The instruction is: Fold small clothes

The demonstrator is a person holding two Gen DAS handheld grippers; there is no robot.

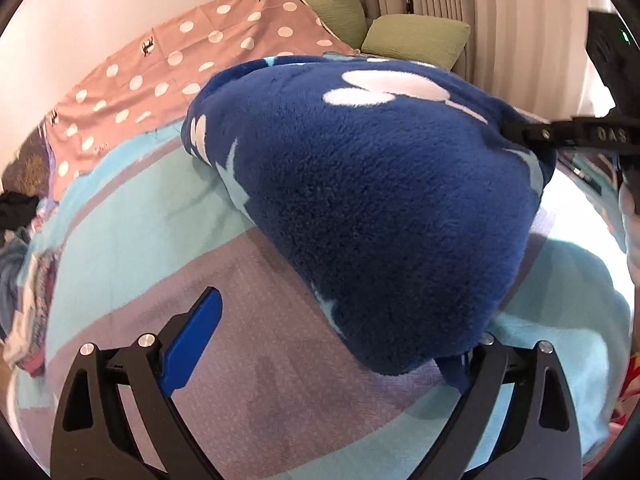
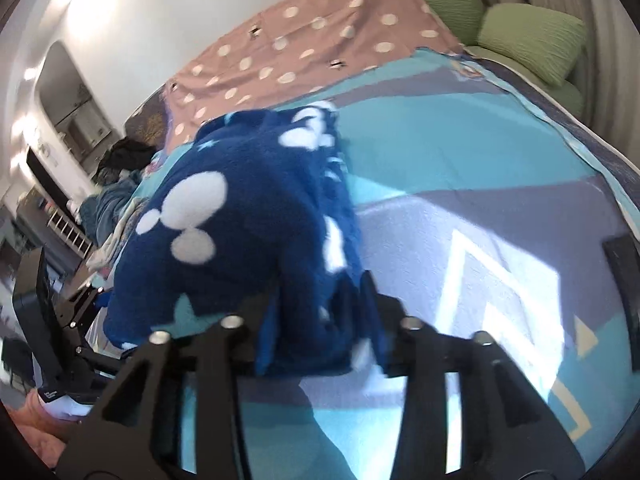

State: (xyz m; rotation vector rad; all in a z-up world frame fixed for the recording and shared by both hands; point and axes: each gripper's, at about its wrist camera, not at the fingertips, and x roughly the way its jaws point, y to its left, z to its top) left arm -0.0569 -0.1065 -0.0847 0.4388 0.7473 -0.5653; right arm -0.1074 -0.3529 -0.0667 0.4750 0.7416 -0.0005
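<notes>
A dark blue fleece garment with white and pale blue shapes bulges up over the striped turquoise and lilac blanket. My left gripper stands wide open. Its left blue pad is bare, and the garment's lower corner drapes over the right finger. My right gripper pinches the garment's far right edge. In the right wrist view the fleece fills the gap between the fingers of the right gripper, whose pads press on it. The left gripper shows at the garment's left side.
A pink polka-dot cloth covers the far part of the bed. Green pillows lean against a curtain behind it. A heap of other clothes lies at the bed's left edge. Sunlight falls on the blanket to the right.
</notes>
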